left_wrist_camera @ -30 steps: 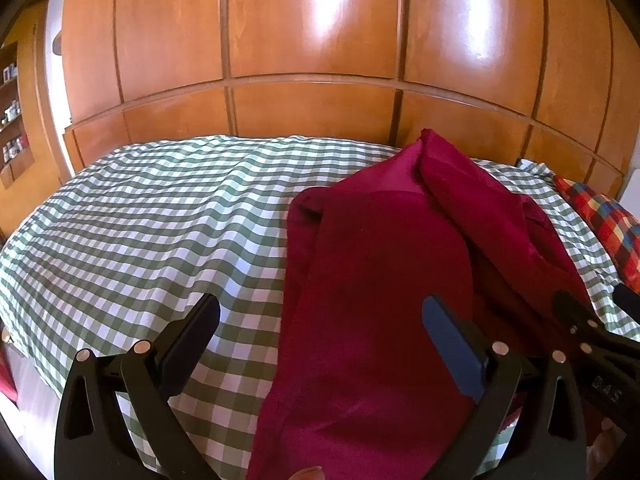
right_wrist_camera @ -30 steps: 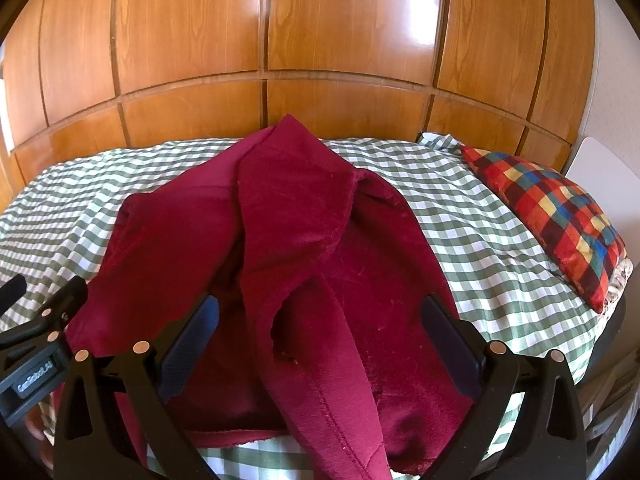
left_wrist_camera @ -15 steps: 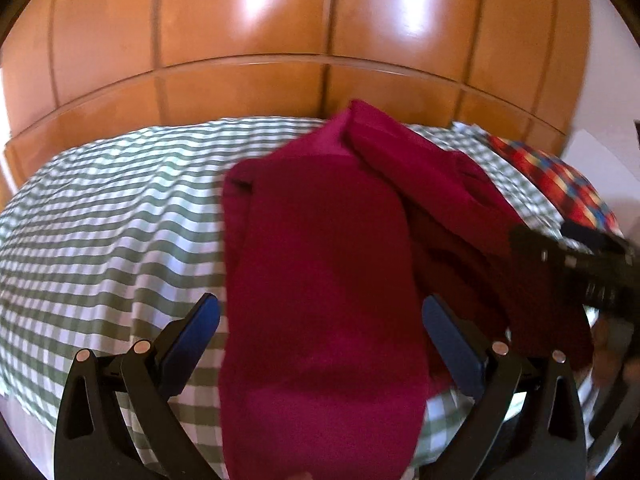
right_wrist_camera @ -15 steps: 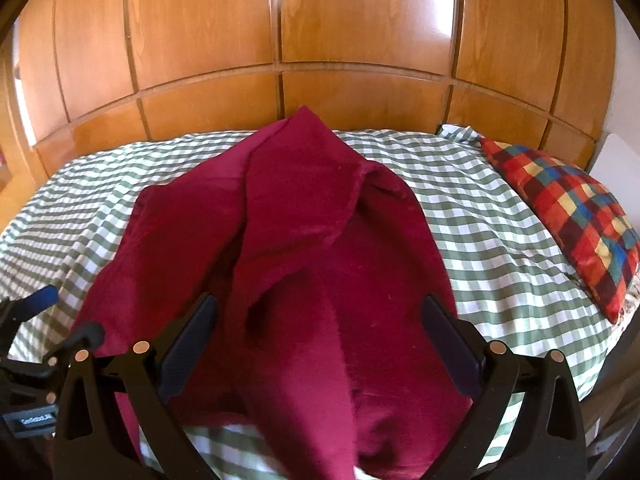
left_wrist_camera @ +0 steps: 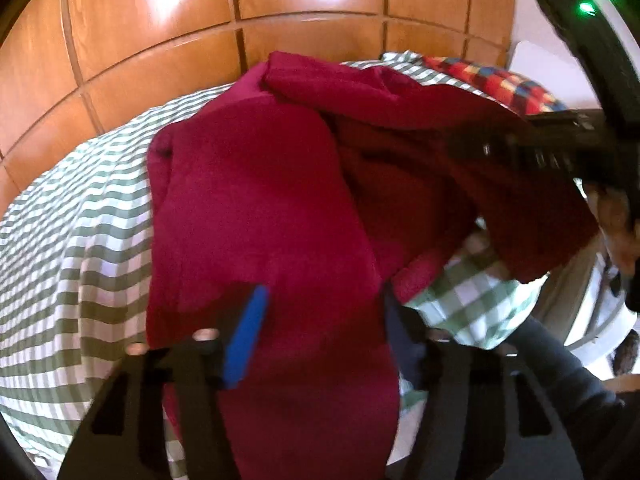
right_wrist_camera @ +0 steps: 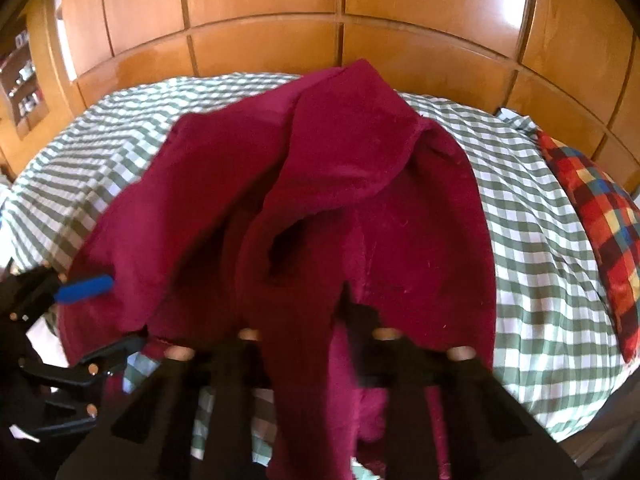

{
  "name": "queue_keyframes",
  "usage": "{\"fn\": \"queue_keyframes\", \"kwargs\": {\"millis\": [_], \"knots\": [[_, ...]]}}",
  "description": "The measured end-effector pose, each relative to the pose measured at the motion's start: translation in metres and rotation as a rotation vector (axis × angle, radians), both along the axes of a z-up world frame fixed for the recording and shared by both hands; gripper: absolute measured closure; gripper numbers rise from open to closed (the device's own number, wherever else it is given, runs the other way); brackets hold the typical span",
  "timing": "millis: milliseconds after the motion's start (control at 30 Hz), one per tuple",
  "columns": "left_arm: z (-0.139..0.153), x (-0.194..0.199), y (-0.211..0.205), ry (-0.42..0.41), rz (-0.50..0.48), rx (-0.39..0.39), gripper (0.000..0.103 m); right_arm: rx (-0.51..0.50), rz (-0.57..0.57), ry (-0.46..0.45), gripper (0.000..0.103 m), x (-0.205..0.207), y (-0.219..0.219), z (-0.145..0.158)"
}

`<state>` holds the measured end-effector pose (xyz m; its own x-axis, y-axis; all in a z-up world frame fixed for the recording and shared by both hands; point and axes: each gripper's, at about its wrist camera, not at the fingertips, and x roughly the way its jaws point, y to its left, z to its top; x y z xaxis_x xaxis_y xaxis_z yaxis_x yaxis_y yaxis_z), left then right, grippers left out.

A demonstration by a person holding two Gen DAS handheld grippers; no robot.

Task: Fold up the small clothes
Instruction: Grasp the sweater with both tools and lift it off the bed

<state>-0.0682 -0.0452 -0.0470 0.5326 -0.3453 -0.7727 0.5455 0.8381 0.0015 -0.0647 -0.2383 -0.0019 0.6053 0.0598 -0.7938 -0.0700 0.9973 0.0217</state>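
I judge grasping under way: left gripper (left_wrist_camera: 320, 316) and right gripper (right_wrist_camera: 300, 312) each clench garment (right_wrist_camera: 320, 200) at six o'clock; lifting follows.

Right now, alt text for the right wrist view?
The right tongs are closing around a hanging fold of a crumpled maroon garment on a green checked bedspread. A plaid pillow lies at right, wooden panels behind, and the left tongs at lower left.

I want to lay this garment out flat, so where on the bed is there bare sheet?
Bare checked sheet lies left of the garment, up to the headboard. A narrower strip runs between garment and plaid pillow. The near edge is crowded with both grippers.
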Motion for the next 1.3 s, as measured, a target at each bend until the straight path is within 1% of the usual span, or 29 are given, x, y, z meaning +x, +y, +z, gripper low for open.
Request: {"fn": "queue_keyframes", "kwargs": {"millis": [33,67,133,200,267,333,367,400,467,500,567,633,733,833,900,933,967,1000,1033,1067,1100,1133,1167,1233,1267,1300], "knots": [[0.002,0.0,0.003,0.017,-0.006,-0.017,0.088,0.034,-0.013,-0.013,0.099,0.001,-0.009,0.008],[0.005,0.003,0.006,0.03,-0.003,-0.037,0.09,0.069,-0.034,-0.04,0.099,0.002,-0.022,0.02],[0.016,0.006,0.018,0.051,0.012,-0.111,0.093,0.106,-0.071,-0.08,0.099,0.005,-0.043,0.039],[0.03,0.014,0.033,0.064,0.031,-0.184,0.093,0.094,-0.131,-0.137,0.099,0.01,-0.069,0.059],[0.043,0.022,0.049,0.049,0.063,-0.223,0.094,0.071,-0.2,-0.18,0.099,0.019,-0.096,0.073],[0.062,0.04,0.073,0.025,0.131,-0.276,0.094,0.037,-0.257,-0.212,0.099,0.027,-0.119,0.08],[0.068,0.05,0.083,0.02,0.156,-0.294,0.094,0.001,-0.304,-0.227,0.099,0.036,-0.135,0.084],[0.077,0.065,0.101,0.003,0.205,-0.313,0.094,-0.013,-0.327,-0.228,0.099,0.043,-0.144,0.086],[0.093,0.087,0.128,-0.039,0.289,-0.325,0.094,-0.075,-0.383,-0.233,0.099,0.061,-0.168,0.089],[0.097,0.094,0.137,-0.053,0.312,-0.326,0.094,-0.101,-0.41,-0.226,0.099,0.071,-0.181,0.089],[0.11,0.122,0.163,-0.096,0.387,-0.325,0.094,-0.138,-0.477,-0.207,0.099,0.092,-0.207,0.087],[0.116,0.146,0.181,-0.112,0.446,-0.312,0.094,-0.192,-0.521,-0.191,0.099,0.108,-0.223,0.084],[0.121,0.192,0.214,-0.12,0.556,-0.288,0.094,-0.298,-0.601,-0.141,0.099,0.138,-0.254,0.072],[0.122,0.224,0.241,-0.134,0.647,-0.251,0.095,-0.323,-0.657,-0.101,0.099,0.157,-0.278,0.062],[0.12,0.251,0.257,-0.135,0.728,-0.215,0.094,-0.295,-0.67,-0.073,0.099,0.173,-0.295,0.053],[0.117,0.262,0.262,-0.125,0.75,-0.206,0.088,-0.268,-0.662,-0.056,0.097,0.179,-0.3,0.049],[0.113,0.27,0.267,-0.113,0.778,-0.189,0.084,-0.263,-0.659,-0.034,0.091,0.185,-0.301,0.045],[0.108,0.28,0.272,-0.113,0.832,-0.163,0.072,-0.276,-0.665,-0.021,0.066,0.188,-0.301,0.042],[0.104,0.287,0.275,-0.111,0.868,-0.14,0.064,-0.3,-0.68,-0.026,0.035,0.188,-0.301,0.041],[0.102,0.291,0.277,-0.108,0.877,-0.133,0.053,-0.305,-0.682,-0.045,0.025,0.186,-0.297,0.042],[0.099,0.294,0.279,-0.103,0.893,-0.125,0.048,-0.309,-0.679,-0.071,0.019,0.182,-0.294,0.044],[0.097,0.293,0.281,-0.098,0.901,-0.133,0.044,-0.313,-0.677,-0.083,0.019,0.179,-0.291,0.046],[0.096,0.29,0.282,-0.094,0.893,-0.147,0.043,-0.298,-0.666,-0.085,0.019,0.173,-0.288,0.047],[0.088,0.273,0.271,-0.06,0.825,-0.19,0.043,-0.227,-0.631,-0.093,0.019,0.153,-0.276,0.048],[0.086,0.261,0.262,-0.047,0.79,-0.199,0.043,-0.183,-0.604,-0.094,0.019,0.143,-0.269,0.047],[0.081,0.247,0.249,-0.024,0.723,-0.215,0.042,-0.123,-0.563,-0.093,0.019,0.129,-0.258,0.043]]}}
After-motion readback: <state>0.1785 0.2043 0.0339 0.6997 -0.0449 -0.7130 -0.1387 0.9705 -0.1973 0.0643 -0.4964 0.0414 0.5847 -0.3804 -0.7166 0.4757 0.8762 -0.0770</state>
